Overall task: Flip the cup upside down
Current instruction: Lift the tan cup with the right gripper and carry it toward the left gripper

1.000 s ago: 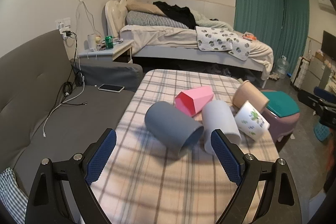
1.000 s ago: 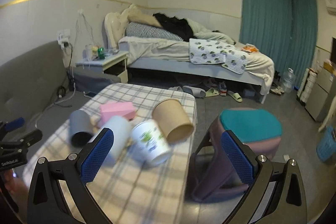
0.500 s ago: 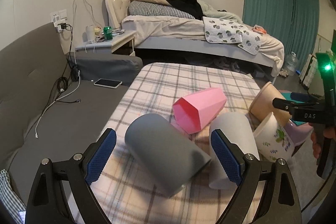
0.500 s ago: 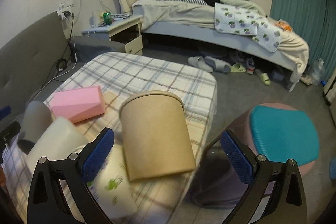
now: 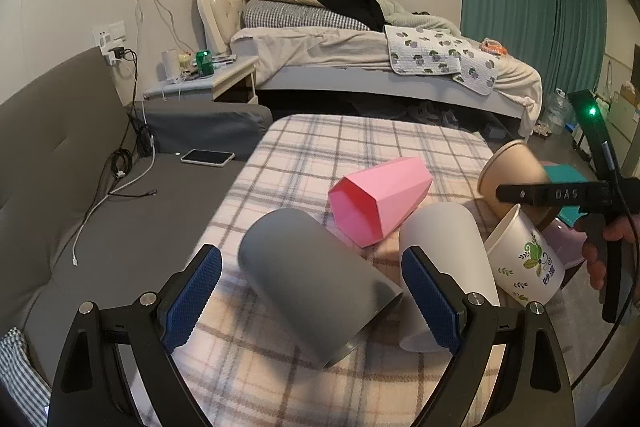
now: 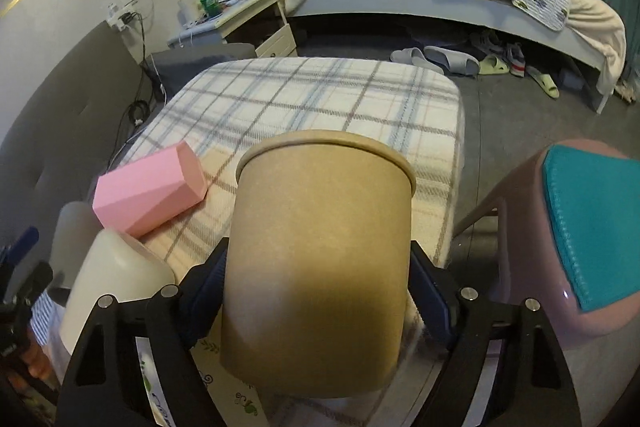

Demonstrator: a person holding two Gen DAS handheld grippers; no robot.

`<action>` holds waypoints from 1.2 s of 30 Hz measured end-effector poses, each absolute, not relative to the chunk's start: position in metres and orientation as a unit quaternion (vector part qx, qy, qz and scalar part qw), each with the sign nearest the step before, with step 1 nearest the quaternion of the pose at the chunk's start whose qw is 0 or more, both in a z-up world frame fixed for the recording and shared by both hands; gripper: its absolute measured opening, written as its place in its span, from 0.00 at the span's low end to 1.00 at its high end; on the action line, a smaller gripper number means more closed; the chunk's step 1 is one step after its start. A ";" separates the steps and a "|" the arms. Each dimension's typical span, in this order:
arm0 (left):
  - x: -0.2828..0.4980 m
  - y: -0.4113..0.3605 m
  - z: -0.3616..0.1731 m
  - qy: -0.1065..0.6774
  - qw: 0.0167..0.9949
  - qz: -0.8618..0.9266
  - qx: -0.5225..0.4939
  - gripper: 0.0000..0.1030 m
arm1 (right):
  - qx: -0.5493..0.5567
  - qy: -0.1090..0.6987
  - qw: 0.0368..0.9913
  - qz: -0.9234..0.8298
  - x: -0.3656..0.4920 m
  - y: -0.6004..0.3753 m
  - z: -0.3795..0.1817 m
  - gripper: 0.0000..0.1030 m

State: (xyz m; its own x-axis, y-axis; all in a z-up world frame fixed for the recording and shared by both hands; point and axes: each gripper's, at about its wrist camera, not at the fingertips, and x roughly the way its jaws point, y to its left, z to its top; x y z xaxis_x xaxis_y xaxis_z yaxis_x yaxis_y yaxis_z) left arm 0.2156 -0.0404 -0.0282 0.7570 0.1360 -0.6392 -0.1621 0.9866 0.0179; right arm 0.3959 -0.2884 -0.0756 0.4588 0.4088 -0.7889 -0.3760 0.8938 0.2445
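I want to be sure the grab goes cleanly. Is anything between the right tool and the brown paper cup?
Nothing visible is. The brown paper cup already sits between the right tool's fingers, which flank its sides. The white printed cup lies just beneath it, not in the way.

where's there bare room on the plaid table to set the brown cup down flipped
The far half of the plaid table, beyond the pink cup and the brown cup, is bare to its edge. A smaller free strip lies along the sofa-side edge, left of the grey cup. The near right corner is crowded: grey, white and printed cups lie packed together.
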 end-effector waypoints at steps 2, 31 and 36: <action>0.211 -0.038 -0.024 0.337 0.938 0.081 -0.022 0.92 | 0.030 0.454 0.863 0.219 0.391 -0.293 -0.067 0.78; 0.054 0.032 -0.009 0.297 0.953 0.055 -0.037 0.92 | 0.037 0.405 0.910 0.074 0.071 -0.158 -0.021 0.79; 0.057 0.033 -0.021 0.307 0.950 0.052 -0.027 0.92 | 0.040 0.421 0.904 0.055 0.076 -0.150 -0.045 0.79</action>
